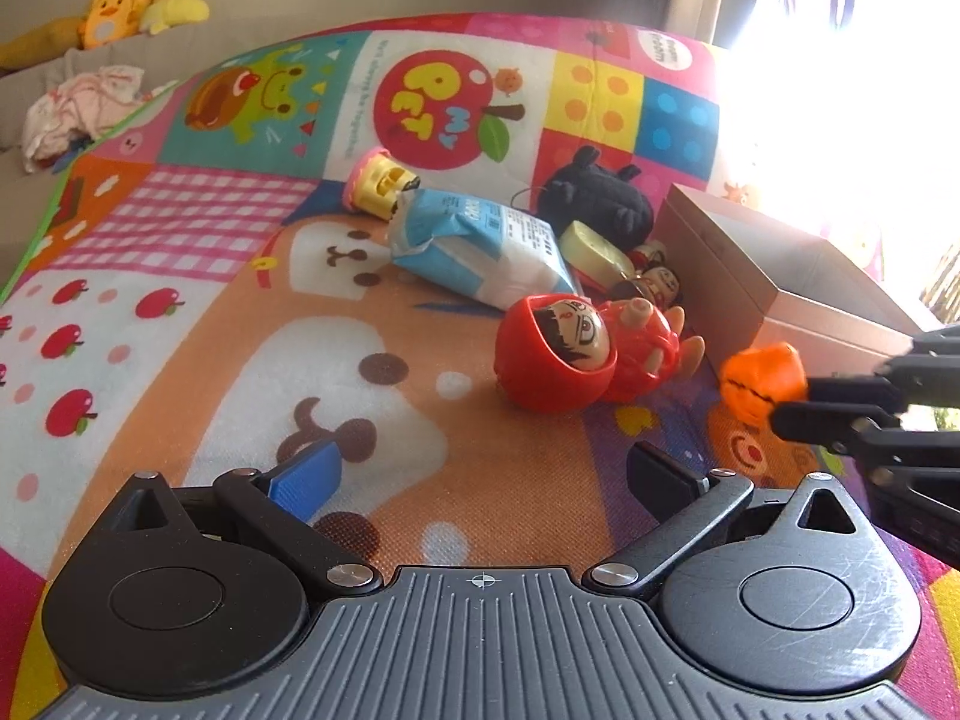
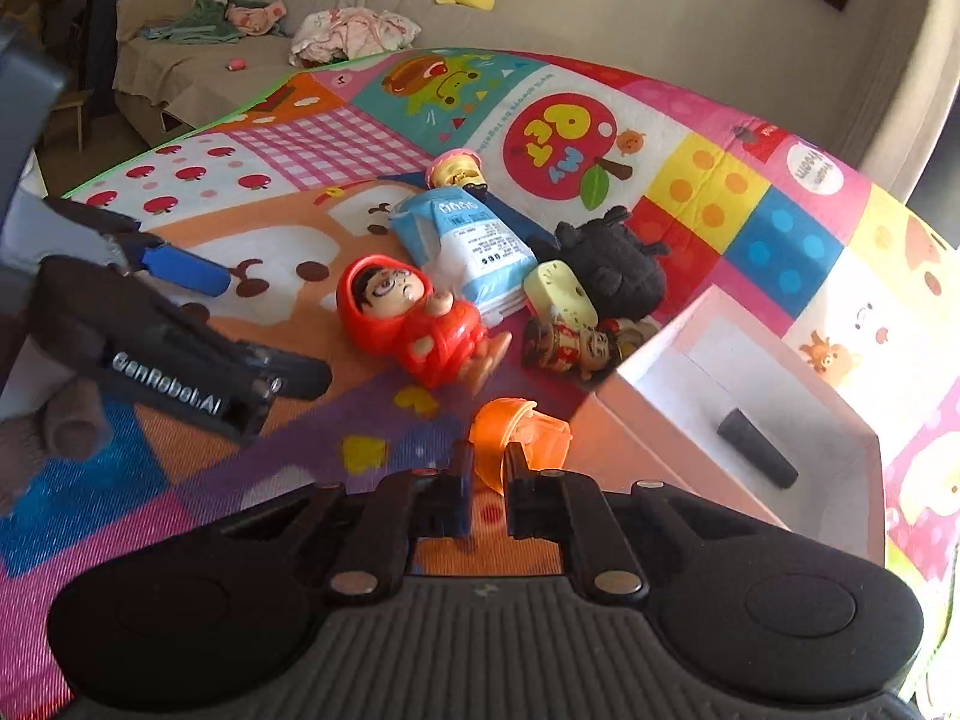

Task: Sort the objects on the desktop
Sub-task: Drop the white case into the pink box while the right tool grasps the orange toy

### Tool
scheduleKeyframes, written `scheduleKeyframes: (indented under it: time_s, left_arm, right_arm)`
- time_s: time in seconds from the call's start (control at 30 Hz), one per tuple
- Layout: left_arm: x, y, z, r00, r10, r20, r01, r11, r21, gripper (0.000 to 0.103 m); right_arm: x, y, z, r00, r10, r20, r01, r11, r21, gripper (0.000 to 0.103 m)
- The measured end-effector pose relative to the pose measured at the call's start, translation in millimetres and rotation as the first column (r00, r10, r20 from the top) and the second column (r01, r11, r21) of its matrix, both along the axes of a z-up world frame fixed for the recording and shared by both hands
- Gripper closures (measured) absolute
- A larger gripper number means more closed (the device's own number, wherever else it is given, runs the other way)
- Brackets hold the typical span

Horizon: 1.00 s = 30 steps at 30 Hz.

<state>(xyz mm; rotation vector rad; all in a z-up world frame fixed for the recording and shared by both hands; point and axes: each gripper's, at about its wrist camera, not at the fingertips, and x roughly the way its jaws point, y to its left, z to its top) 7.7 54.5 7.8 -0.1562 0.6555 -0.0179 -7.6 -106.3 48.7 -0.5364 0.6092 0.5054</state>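
Nearest, the right gripper (image 2: 485,468) is clamped on an orange toy (image 2: 519,435), a crumpled-looking translucent plastic piece held just off the mat (image 2: 180,480), beside the near corner of the box (image 2: 744,420). That gripper tilts downward toward the mat. Left of the box, the left gripper (image 1: 480,468) hangs over the mat with jaws wide apart and nothing between them. Beyond the orange toy, beside the box, lies a red doll (image 2: 408,318), with a blue-white packet (image 2: 474,246) farther back.

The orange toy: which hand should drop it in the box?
Right. The right gripper already pinches the orange toy beside the box; the left gripper hangs open and empty.
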Motion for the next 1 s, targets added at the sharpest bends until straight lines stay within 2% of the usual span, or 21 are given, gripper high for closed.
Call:
scheduleKeyframes:
  time_s: [0.07,0.2,0.3,0.37,0.43,0.5,0.6,0.67,0.7,0.77,0.87,1.0]
  left_arm:
    - [1.2,-2.2,-0.1,1.0,0.003,-0.006,-0.002,1.0,0.016,0.0]
    - [4.1,-12.7,0.5,1.0,-0.002,-0.024,0.004,0.997,0.08,0.0]
    - [4.3,-23.5,2.1,0.999,-0.027,-0.023,0.029,0.993,0.117,0.0]
    - [5.0,-30.7,2.5,0.999,-0.045,-0.027,0.048,0.992,0.12,0.0]
    - [4.9,-38.5,1.9,0.998,-0.063,-0.031,0.067,0.99,0.128,0.0]
    - [5.0,-45.1,0.7,0.996,-0.079,-0.034,0.083,0.987,0.14,0.0]
    - [5.7,-51.5,0.7,0.995,-0.097,-0.035,0.101,0.984,0.144,0.0]
    - [5.9,-53.3,1.2,0.994,-0.106,-0.033,0.11,0.984,0.142,0.0]
    - [5.7,-53.4,1.1,0.994,-0.108,-0.032,0.112,0.983,0.143,0.0]
    - [5.4,-53.0,1.2,0.994,-0.108,-0.033,0.112,0.984,0.14,0.0]
    - [5.2,-46.6,1.4,0.994,-0.104,-0.033,0.108,0.986,0.128,0.0]
    - [6.2,-38.2,2.5,0.996,-0.091,-0.024,0.093,0.989,0.112,0.0]
  right_arm:
    - [-14.4,-17.1,-2.1,0.999,-0.029,0.018,0.029,0.999,-0.025,0.094]
    - [-24.9,-56.6,-10.7,0.987,-0.16,0.014,0.16,0.987,-0.034,0.094]
    - [-24.7,-87.0,-4.7,0.973,-0.23,-0.027,0.232,0.97,0.07,0.09]
    - [-18.8,-106.0,5.7,0.958,-0.284,-0.046,0.287,0.946,0.152,0.074]
    - [-6.7,-131.0,19.2,0.932,-0.357,-0.062,0.361,0.894,0.266,0.073]
    - [15.2,-155.1,30.7,0.894,-0.442,-0.071,0.436,0.827,0.354,0.073]
    - [53.9,-171.5,30.9,0.834,-0.545,-0.082,0.536,0.766,0.356,0.073]
    - [76.8,-174.0,24.6,0.805,-0.586,-0.095,0.581,0.746,0.324,0.073]
    - [90.2,-174.6,19.1,0.791,-0.603,-0.101,0.603,0.741,0.296,0.073]
    - [106.5,-171.9,10.0,0.787,-0.607,-0.108,0.612,0.747,0.259,0.073]
    - [123.0,-161.6,-0.9,0.802,-0.589,-0.104,0.597,0.775,0.207,0.067]
    - [133.2,-138.6,-6.8,0.833,-0.553,-0.007,0.548,0.825,0.134,0.068]
